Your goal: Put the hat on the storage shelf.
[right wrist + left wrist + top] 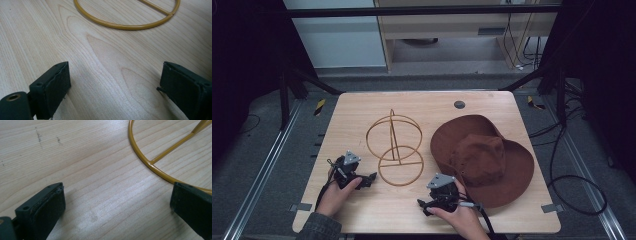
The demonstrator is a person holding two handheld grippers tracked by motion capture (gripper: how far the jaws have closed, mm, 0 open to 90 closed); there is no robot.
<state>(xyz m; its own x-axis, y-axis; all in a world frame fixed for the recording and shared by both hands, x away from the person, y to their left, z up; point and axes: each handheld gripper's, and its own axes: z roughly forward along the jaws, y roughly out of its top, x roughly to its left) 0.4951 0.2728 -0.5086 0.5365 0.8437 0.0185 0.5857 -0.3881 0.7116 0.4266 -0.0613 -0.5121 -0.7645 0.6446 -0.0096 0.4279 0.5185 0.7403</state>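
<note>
The right gripper [424,204] sits nearest, low over the table [362,210], jaws spread wide with only bare wood between them. The left gripper [371,176] is likewise released, just beside the gold wire stand [394,145]. The brown hat [484,157] lies right of the stand.

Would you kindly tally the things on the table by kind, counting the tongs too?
Brown hat: 1
Gold wire hat stand: 1
Tongs, left and right, both open and empty: 2
Total: 4
</note>
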